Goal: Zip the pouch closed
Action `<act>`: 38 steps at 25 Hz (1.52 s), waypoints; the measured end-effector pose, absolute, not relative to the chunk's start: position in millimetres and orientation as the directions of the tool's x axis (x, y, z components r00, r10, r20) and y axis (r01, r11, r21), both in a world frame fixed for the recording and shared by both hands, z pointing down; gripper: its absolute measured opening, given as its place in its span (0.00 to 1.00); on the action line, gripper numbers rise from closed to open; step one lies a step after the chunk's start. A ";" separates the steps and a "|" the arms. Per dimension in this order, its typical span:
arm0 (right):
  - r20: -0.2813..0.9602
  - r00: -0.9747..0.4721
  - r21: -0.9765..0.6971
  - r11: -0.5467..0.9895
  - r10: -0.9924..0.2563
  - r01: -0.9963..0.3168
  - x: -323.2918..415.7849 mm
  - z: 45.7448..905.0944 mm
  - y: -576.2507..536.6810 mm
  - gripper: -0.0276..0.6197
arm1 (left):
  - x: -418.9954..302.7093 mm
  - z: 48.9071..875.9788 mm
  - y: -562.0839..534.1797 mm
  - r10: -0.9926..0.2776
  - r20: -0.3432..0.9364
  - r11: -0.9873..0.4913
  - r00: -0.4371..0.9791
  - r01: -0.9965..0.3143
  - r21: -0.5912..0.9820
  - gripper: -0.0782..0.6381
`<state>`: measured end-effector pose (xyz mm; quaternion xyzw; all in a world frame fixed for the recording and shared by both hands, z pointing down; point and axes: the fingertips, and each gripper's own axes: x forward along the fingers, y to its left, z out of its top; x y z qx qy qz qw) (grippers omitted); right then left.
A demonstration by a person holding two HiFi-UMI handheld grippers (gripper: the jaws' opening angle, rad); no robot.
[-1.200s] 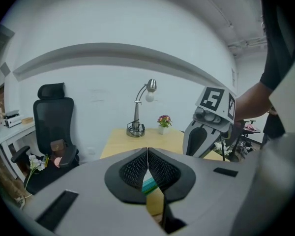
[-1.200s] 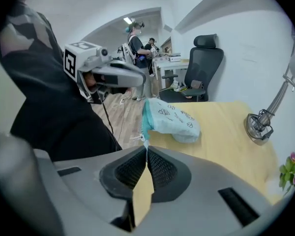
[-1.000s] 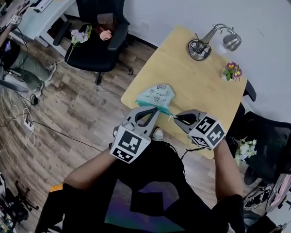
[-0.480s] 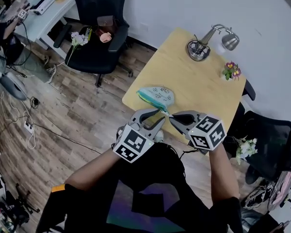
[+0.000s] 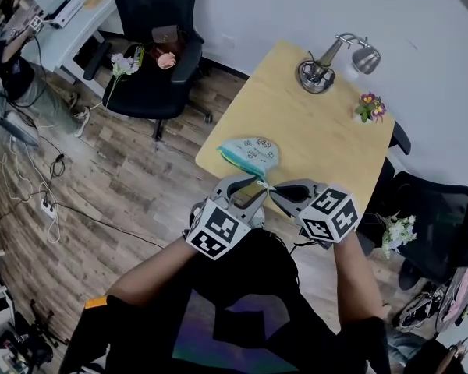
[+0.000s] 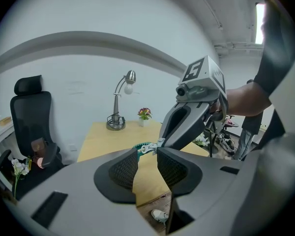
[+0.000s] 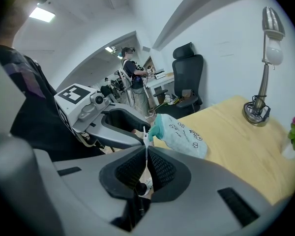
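Wooden table (image 5: 327, 142), mint printed pouch (image 5: 251, 153) at the table's near corner by its left edge, bare top beyond toward the desk lamp (image 5: 327, 61), left gripper (image 6: 147, 155) jaws opening, nothing between them, right gripper (image 7: 146, 157) pinching the zipper pull (image 7: 145, 137).

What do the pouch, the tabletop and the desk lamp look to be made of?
Pouch: probably soft printed fabric; it sags and creases.
Tabletop: light wood or wood-look laminate, matte.
Desk lamp: apparently shiny metal; bright highlights on its shade.
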<state>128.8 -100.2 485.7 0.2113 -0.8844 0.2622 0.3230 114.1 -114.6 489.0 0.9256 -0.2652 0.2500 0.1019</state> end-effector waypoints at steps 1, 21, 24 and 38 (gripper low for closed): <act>0.682 -0.701 -0.327 0.772 -0.206 -0.545 129.2 486.4 -100.4 0.08 | 114.5 488.1 -114.1 -0.441 0.515 -0.840 0.735 -0.540 0.050 0.29; 0.689 -0.685 -0.317 0.752 -0.235 -0.578 131.5 486.8 -110.1 0.08 | 100.0 480.1 -129.5 -0.500 0.495 -0.805 0.710 -0.593 0.037 0.12; 0.690 -0.683 -0.321 0.744 -0.240 -0.586 133.2 488.4 -109.3 0.08 | 89.8 483.9 -137.2 -0.517 0.503 -0.780 0.693 -0.623 0.056 0.13; 0.739 -0.620 -0.282 0.714 -0.265 -0.641 152.4 506.7 -111.3 0.08 | 13.7 528.1 -190.8 -0.608 0.610 -0.644 0.508 -0.765 -0.005 0.13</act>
